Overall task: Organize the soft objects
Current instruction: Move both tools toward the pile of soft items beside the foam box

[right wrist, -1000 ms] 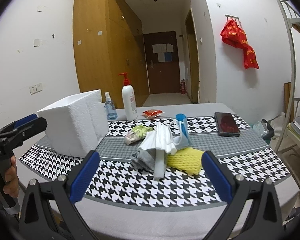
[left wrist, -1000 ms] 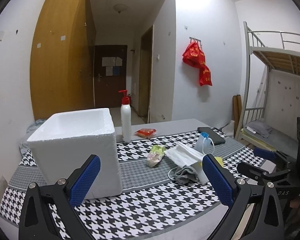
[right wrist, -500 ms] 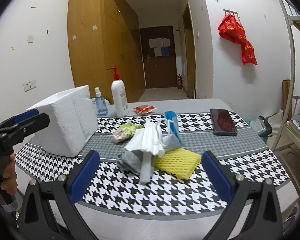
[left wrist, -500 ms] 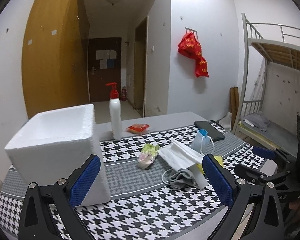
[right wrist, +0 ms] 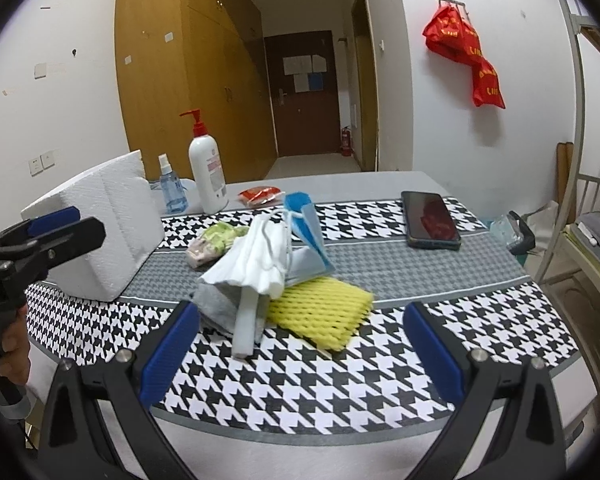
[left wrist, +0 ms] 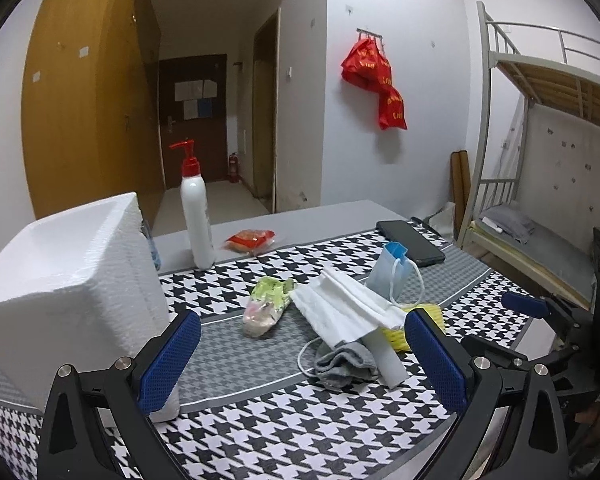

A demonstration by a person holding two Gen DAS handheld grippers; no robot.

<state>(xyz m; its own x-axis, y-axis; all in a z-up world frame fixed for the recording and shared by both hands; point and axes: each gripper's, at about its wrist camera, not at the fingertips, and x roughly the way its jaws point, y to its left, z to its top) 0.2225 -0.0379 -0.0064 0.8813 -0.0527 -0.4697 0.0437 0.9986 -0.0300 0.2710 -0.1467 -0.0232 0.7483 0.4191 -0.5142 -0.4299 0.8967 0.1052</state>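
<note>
1. Left wrist view: the left tongs (left wrist: 302, 356) hang open and empty over the houndstooth-clothed counter (left wrist: 284, 428). The white styrofoam box (left wrist: 68, 292) stands at 9 o'clock, touching the left blue pad. A pile at centre holds a white pleated face mask (left wrist: 348, 308), a grey folded sock (left wrist: 344, 362), a yellow foam net sleeve (left wrist: 420, 320) and a blue face mask (left wrist: 392, 276). A green-pink crumpled packet (left wrist: 266, 306) lies just beside it. The red wall bags' yellow writing is unreadable.

2. Right wrist view: the right tongs (right wrist: 300, 356) are spread wide, holding nothing, near the same pile. A white pump bottle with red nozzle (right wrist: 206, 172) stands at 11 o'clock, its pink label too small to read. A black smartphone (right wrist: 430, 218) lies at 2 o'clock.
</note>
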